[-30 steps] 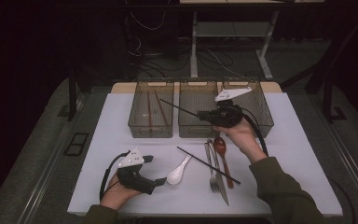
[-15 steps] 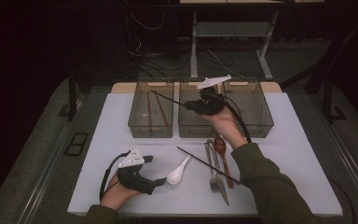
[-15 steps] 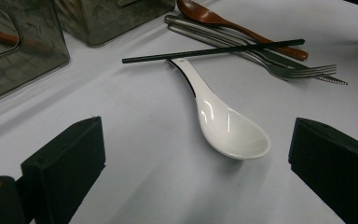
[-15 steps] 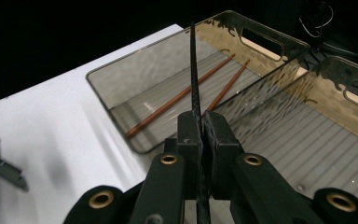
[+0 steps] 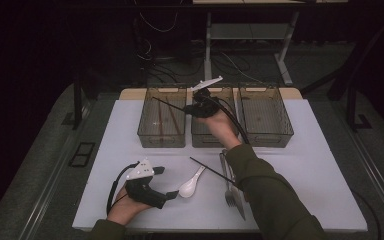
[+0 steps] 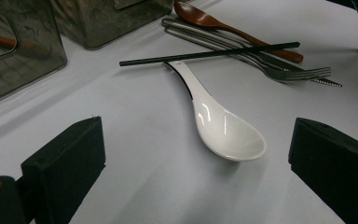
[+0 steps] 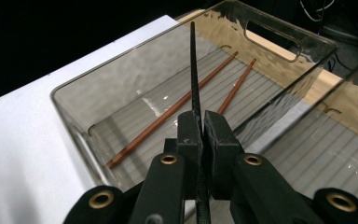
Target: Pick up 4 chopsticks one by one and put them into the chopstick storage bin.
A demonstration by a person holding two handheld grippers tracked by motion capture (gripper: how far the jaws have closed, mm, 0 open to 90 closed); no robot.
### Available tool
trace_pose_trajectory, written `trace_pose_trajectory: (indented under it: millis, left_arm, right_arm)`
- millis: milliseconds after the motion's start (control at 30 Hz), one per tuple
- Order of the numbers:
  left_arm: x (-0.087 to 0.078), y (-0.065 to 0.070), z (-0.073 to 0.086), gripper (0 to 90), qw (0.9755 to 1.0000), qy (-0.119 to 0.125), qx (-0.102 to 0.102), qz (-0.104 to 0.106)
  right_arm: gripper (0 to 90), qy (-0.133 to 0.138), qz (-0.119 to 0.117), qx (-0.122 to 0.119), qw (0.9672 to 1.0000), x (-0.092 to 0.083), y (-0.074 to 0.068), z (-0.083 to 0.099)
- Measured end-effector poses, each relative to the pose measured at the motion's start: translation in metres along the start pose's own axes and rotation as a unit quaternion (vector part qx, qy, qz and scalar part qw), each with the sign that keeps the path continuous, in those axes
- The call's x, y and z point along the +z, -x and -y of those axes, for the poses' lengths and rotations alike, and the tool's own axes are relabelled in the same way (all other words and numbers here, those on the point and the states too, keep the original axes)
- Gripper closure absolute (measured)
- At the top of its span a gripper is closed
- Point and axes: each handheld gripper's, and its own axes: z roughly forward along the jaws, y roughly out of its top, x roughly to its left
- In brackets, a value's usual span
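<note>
Right gripper [image 7: 200, 122]: was clamped on black chopstick [image 7: 194, 70]
Left gripper [image 6: 191, 172]: was held open
Risk: chopstick could be knocked askew on left bin [image 7: 70, 93] rim

High view: fixed cam above the person's side, looking fwd and down; whole white table [image 5: 130, 130] in frame, far off, with three clear bins at the back. Left gripper view: cam low over the table, close, facing along its two black jaws toward the white spoon [image 6: 223, 128] and other cutlery; the spoon [image 5: 191, 184] also appears in the high view. Right gripper view: cam close above the left bin [image 7: 74, 121], looking along its jaws into it; same bin [image 5: 161, 137] seen from high.
</note>
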Motion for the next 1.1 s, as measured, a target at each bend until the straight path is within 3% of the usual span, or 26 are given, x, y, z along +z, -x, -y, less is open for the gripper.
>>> trace_pose_trajectory:
  millis: [800,967,1100]
  left_arm:
    - [-0.001,0.000,-0.002,3.0,0.9999,0.009,0.000,0.008]
    - [-0.001,0.000,-0.002,3.0,0.9999,0.010,0.000,0.009]
    - [0.000,0.000,-0.002,3.1,0.9999,0.007,0.002,0.009]
  right_arm:
    - [84.5,-0.053,0.063,-0.002,0.9966,0.068,-0.010,-0.030]
    - [61.0,-0.039,0.064,-0.001,0.9972,0.067,-0.010,-0.031]
    - [48.9,-0.038,0.058,0.000,0.9976,0.060,-0.009,-0.031]
